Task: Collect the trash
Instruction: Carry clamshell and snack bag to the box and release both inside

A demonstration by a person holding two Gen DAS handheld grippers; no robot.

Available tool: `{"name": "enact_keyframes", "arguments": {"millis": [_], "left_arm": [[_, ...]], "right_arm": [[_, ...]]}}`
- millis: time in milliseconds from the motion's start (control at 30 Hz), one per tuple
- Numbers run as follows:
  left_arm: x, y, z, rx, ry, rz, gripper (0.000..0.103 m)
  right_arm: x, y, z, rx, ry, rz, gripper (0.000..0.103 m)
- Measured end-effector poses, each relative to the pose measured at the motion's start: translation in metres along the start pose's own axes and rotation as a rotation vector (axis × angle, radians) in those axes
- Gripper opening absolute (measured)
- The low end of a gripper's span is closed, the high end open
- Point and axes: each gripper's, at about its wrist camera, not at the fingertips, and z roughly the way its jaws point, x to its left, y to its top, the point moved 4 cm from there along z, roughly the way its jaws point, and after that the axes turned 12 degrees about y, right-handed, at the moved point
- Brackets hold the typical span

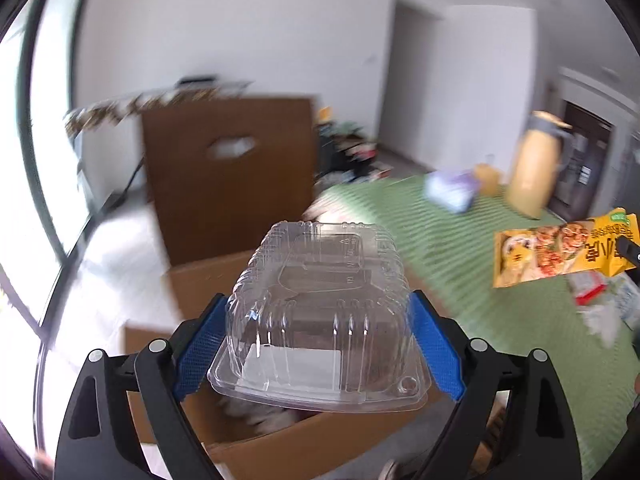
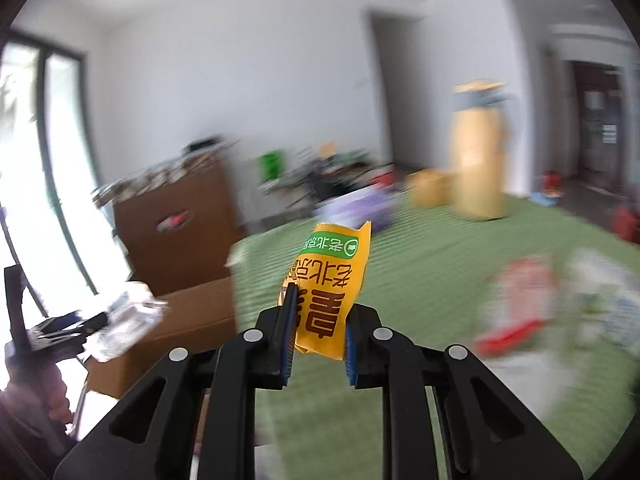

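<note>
The left gripper had its blue-padded fingers clamped on a clear ribbed plastic clamshell container, held above an open brown cardboard box beside the green ribbed mat. The right gripper had its fingers closed on a crumpled yellow snack wrapper over the mat. The slick, springy clamshell could pop free of the pads if squeezed unevenly. The wrapper, pinched near one edge, could slip out before reaching the box.
</note>
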Motion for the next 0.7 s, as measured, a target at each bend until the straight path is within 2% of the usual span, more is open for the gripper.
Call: {"name": "enact_keyframes", "arguments": {"millis": [133,267,333,433,500,600,633,667,700], "left_arm": [[0.047,-0.015,0.022,0.054,0.070,-0.051,0.086],[0.082,-0.020,0.039,0.072,0.115,-0.076,0.086],[0.098,-0.020,0.048,0.081,0.133,-0.094,0.086],[0.101,-0.020,0.055,0.070,0.131,-0.082,0.086],[0.097,-0.021,0.059,0.074,0.128,-0.069,0.086],[0.093,-0.024,0.065,0.097,0.118,-0.073,0.086],[0.091,-0.025,0.068,0.103,0.114,-0.075,0.086],[0.089,-0.026,0.071,0.114,0.106,-0.072,0.086],[0.086,-0.028,0.075,0.122,0.102,-0.068,0.086]], "right_arm": [[0.065,-0.016,0.095,0.178,0.179,-0.048,0.020],[0.126,-0.033,0.154,0.336,0.312,-0.138,0.020],[0.153,-0.051,0.187,0.458,0.390,-0.188,0.020],[0.166,-0.083,0.229,0.591,0.449,-0.216,0.021],[0.164,-0.099,0.255,0.668,0.462,-0.186,0.022],[0.148,-0.121,0.290,0.756,0.421,-0.130,0.026],[0.140,-0.128,0.299,0.805,0.364,-0.137,0.033],[0.136,-0.132,0.304,0.831,0.314,-0.162,0.050],[0.131,-0.133,0.307,0.842,0.248,-0.214,0.059]]}}
